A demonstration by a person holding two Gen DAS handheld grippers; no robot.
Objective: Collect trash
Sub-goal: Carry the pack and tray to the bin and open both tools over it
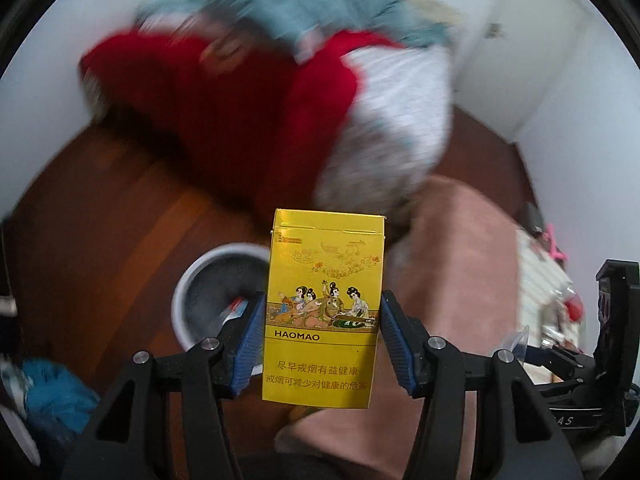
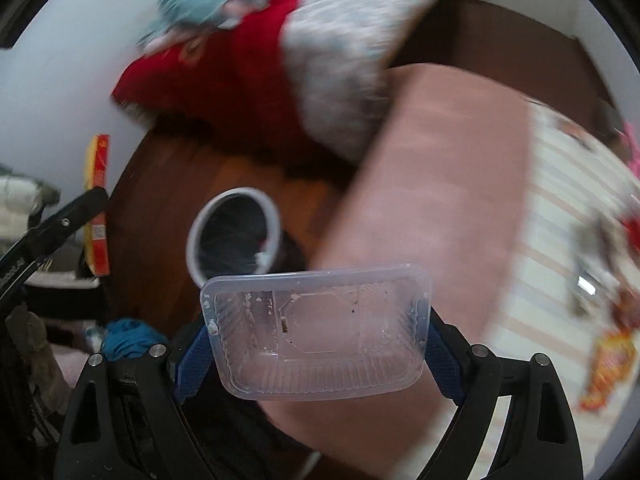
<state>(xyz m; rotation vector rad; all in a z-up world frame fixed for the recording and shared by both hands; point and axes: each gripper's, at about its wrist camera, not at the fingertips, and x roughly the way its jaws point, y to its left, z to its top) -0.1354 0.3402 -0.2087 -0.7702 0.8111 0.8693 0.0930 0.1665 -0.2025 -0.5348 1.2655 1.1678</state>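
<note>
in the left wrist view the left gripper point(image 1: 323, 344) clamps a yellow cigarette pack point(image 1: 323, 312) by its 2 long sides, upright at the centre of the frame, its blue pads point(image 1: 252, 344) pressed flat on the edges, probably so the light box cannot twist while carried. the white-rimmed trash bin point(image 1: 208, 276) sits just left of the pack, partly covered by it, on the dark wooden floor point(image 1: 100, 220); something red and white lies inside, too blurred to name. the red bedding point(image 1: 224, 112) across the top is smeared by motion. in the right wrist view the right gripper point(image 2: 320, 340) is spread wide and holds a clear plastic tray point(image 2: 320, 332) by its short ends, open side facing the camera, with crumbs stuck inside. the bin point(image 2: 234, 236) shows above the tray at centre left, so both pieces look bound for it. the pink cover point(image 2: 432, 184) at the right hides the floor beyond, and the tray's lower edge hides the right pad.
</note>
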